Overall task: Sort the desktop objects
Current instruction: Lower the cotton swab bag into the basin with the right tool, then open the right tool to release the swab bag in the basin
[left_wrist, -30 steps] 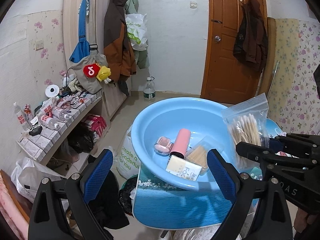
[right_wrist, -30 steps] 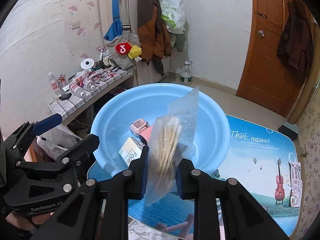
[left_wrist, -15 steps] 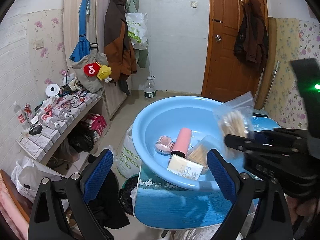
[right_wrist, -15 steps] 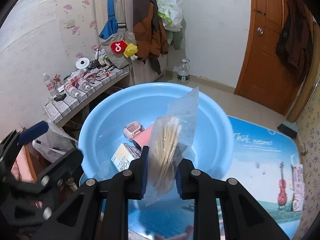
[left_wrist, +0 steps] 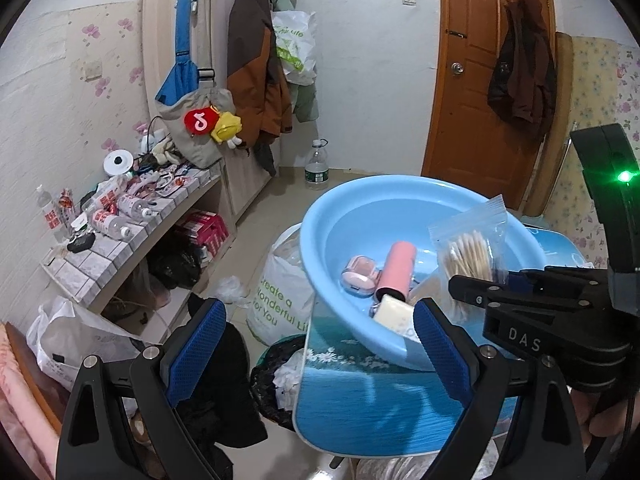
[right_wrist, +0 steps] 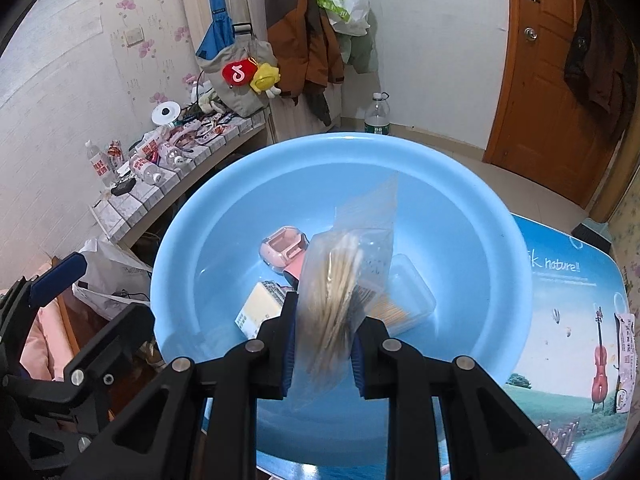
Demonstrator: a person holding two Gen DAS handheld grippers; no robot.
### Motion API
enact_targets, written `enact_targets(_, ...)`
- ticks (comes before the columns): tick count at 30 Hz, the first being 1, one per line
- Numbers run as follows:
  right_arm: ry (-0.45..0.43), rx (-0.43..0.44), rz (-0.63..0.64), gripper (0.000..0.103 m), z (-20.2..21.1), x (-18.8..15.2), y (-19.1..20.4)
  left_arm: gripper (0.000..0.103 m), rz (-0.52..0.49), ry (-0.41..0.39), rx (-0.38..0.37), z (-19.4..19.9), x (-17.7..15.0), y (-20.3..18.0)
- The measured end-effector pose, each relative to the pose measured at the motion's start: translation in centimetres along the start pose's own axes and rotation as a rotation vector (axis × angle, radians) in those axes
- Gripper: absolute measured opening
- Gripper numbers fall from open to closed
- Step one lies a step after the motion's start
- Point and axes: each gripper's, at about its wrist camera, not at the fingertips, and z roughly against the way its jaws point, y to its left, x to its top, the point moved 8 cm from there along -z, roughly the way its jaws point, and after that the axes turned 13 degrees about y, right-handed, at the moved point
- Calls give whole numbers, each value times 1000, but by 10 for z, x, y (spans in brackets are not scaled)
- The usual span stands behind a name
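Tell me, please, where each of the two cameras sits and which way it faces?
Left wrist: on the left gripper, its fingers open and empty, looking down at the basin; the right gripper enters from the right.
Right wrist: on the right gripper, shut on the bag of cotton swabs, above the basin; the left gripper's finger shows lower left.
Shared: basin, bag, pink case, door.

Basin (right_wrist: 192, 248) on table (right_wrist: 568, 320), toward its left end. In basin: case (right_wrist: 284, 246) at rear, tube (left_wrist: 396, 270) just right of it, card box (right_wrist: 258, 308) in front, clear box (right_wrist: 404, 300) to the right. Swab bag (right_wrist: 340, 292) above basin, between right gripper (right_wrist: 324, 354) pads. Left gripper (left_wrist: 316, 356) left of table edge, over floor clutter. Shelf (left_wrist: 132, 228) far left; door (left_wrist: 480, 80) behind.
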Motion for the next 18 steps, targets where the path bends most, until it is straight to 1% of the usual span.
enact_targets(5, 8, 0, -5, 24, -6, -1, 0, 95, 7, 0, 1, -1, -1, 4)
enact_targets(6, 8, 3, -13, 27, -5, -1, -1, 95, 6, 0, 0, -1, -1, 4)
enact_targets(7, 3, 1, -21, 40, -4, -1, -3, 95, 8, 1, -2, -1, -1, 4)
enact_targets(8, -5, -10, -24, 48, -2, -1, -4, 95, 8, 2, -3, -1, 0, 3)
enact_targets(9, -19, -27, -22, 61, 0, 0, -5, 95, 7, 1, -4, 0, 0, 4)
enact_targets(10, -34, -42, -18, 71, 2, 0, -6, 95, 7, 1, -4, -1, 0, 4)
enact_targets(11, -45, -54, -14, 73, 4, 0, -6, 95, 6, 1, -4, -1, 0, 3)
enact_targets(13, -55, -76, -6, 73, 6, 2, -7, 95, 6, 2, -3, -1, 1, 3)
enact_targets(18, -47, -72, -12, 73, 7, 1, -8, 95, 6, -2, -5, 0, 1, 4)
